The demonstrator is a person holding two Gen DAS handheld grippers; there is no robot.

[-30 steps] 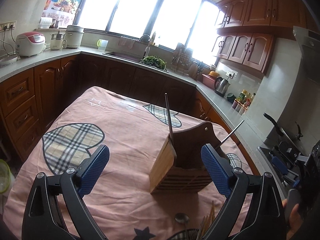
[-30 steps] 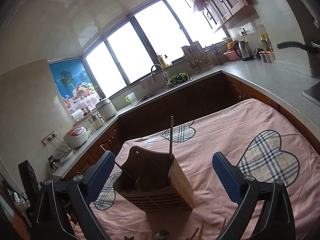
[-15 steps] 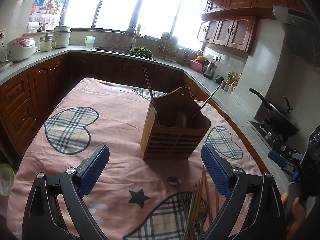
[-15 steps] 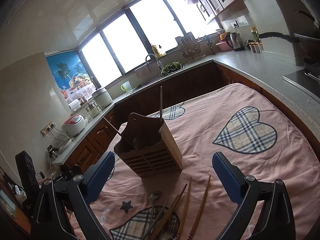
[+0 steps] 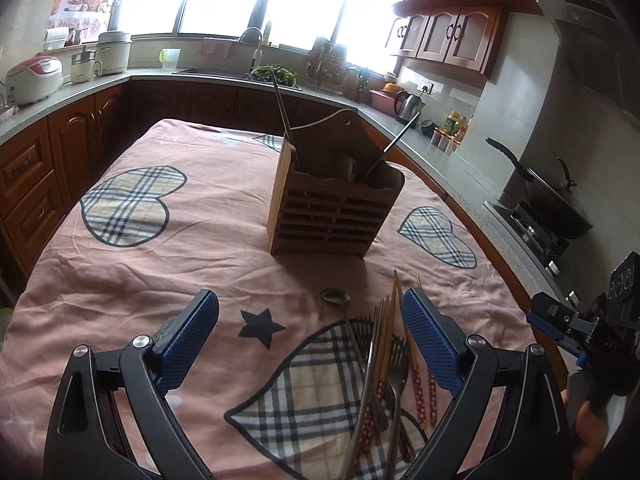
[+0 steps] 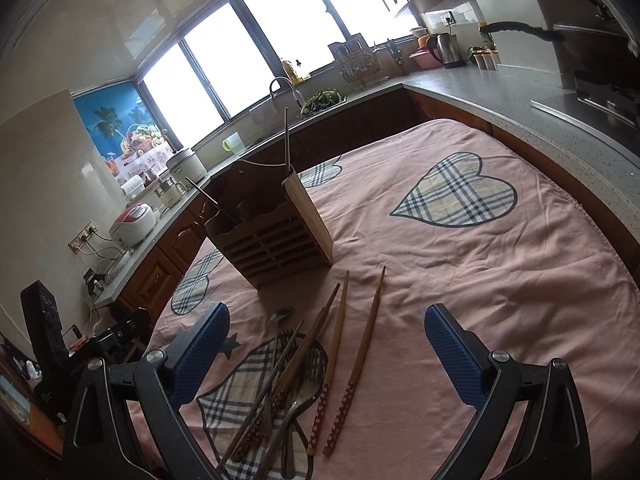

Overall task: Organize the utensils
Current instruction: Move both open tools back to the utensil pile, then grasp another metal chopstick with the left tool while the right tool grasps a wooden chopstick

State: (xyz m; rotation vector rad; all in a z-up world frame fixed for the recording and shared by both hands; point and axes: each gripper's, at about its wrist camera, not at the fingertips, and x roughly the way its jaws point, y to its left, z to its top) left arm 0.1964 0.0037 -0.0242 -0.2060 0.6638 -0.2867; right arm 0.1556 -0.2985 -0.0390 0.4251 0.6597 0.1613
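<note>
Utensils heaped before wooden holder; two chopsticks apart, right view only

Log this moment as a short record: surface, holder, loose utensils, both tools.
surface: pink tablecloth with plaid hearts
holder: wooden utensil holder, upright mid-table, two thin metal handles sticking out
loose utensils: wooden chopsticks, forks and a spoon piled on the cloth in front of the holder
left tool: open, empty, above the pile
right tool: open, empty, above the pile
sorted so far: most utensils not yet in the holder
</note>
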